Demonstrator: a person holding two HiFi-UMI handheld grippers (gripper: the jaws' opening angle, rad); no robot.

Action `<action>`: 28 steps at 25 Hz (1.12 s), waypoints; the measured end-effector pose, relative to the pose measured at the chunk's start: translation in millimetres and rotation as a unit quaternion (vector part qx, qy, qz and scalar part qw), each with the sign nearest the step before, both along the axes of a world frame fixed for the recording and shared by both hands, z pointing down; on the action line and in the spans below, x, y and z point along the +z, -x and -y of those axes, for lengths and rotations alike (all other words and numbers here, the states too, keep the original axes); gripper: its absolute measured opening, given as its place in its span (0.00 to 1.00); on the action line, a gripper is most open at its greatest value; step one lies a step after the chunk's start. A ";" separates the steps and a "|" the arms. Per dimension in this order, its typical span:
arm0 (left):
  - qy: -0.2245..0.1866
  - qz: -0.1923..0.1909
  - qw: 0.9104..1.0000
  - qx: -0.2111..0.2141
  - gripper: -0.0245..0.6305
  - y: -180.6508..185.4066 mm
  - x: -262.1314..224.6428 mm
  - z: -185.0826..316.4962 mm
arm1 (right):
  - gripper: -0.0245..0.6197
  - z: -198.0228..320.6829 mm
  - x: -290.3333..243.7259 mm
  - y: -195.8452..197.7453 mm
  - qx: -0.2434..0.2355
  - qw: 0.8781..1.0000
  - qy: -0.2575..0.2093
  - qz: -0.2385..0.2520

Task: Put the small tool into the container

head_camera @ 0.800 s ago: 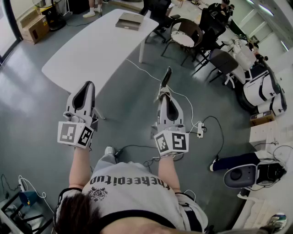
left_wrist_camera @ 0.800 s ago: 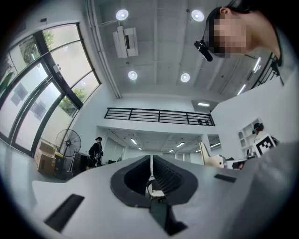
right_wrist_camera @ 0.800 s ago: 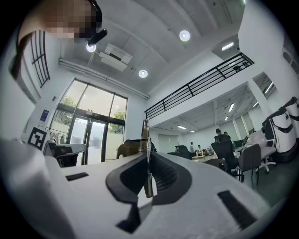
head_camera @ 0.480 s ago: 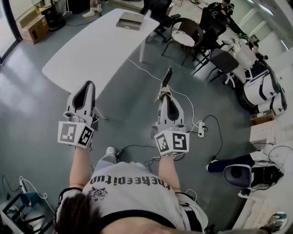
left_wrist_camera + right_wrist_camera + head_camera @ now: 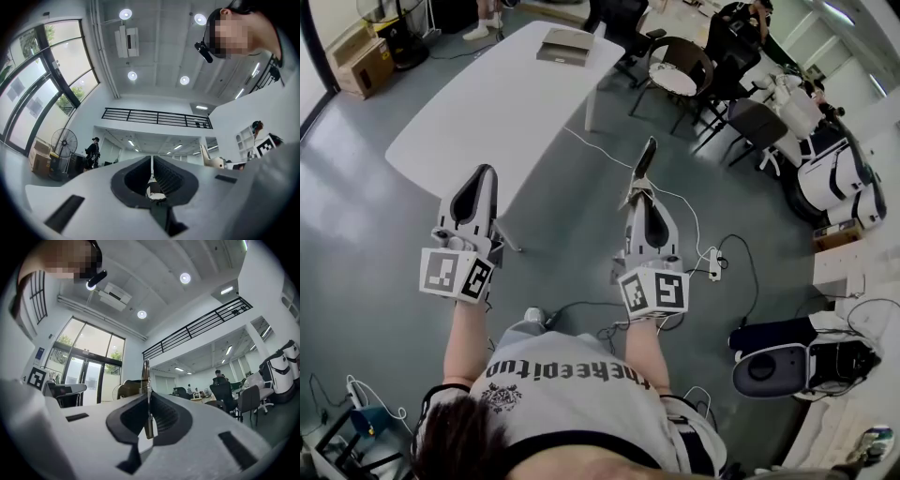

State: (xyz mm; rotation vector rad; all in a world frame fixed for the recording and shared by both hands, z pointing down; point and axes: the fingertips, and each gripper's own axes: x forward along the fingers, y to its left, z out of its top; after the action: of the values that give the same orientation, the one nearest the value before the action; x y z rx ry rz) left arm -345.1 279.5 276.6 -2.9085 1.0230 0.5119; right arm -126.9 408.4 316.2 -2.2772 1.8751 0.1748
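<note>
The person stands on the grey floor [image 5: 375, 234] with both grippers held out ahead, side by side and well apart. The right gripper [image 5: 636, 195] has its jaws pressed together on the tool [image 5: 644, 159], a thin dark piece that sticks out past the fingertips toward 12 o'clock and tilts slightly to 1 o'clock. In the right gripper view the tool [image 5: 146, 376] shows edge-on as a narrow metal strip pinched in the seam of the right gripper [image 5: 148, 397], rising above the jaw tips. The left gripper [image 5: 480, 178] points to 12 o'clock with nothing sticking out of it. In the left gripper view the jaws of the left gripper [image 5: 151, 161] meet along a thin line with no object between them. The white table [image 5: 487, 103] lies ahead at 11 o'clock, its near end close beside the left gripper's tip in the head view. The container [image 5: 565, 42], a flat grey box, sits at the table's far end at about 12 o'clock, well apart from the tool and both grippers. Dark chairs [image 5: 680, 70] stand at 1 o'clock, and a cable [image 5: 694, 220] runs over the floor beside the right gripper at 3 o'clock.
</note>
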 end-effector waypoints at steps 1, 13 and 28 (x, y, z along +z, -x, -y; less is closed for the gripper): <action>-0.001 -0.001 1.000 0.002 0.07 1.8 -0.6 4.9 | 0.04 3.9 -0.6 2.5 0.001 1.000 -0.002 0.002; -0.007 -0.007 0.999 0.031 0.07 19.2 5.0 48.5 | 0.04 39.5 0.7 29.6 0.021 1.000 -0.009 0.003; -0.004 -0.012 1.000 0.019 0.07 -41.0 7.5 128.0 | 0.04 124.4 3.6 -43.1 0.018 1.000 -0.004 0.000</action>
State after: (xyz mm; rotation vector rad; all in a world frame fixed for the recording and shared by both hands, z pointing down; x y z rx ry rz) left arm -304.1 151.5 284.2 -2.9256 0.9685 0.5527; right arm -83.9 283.9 319.9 -2.3058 1.8319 0.1862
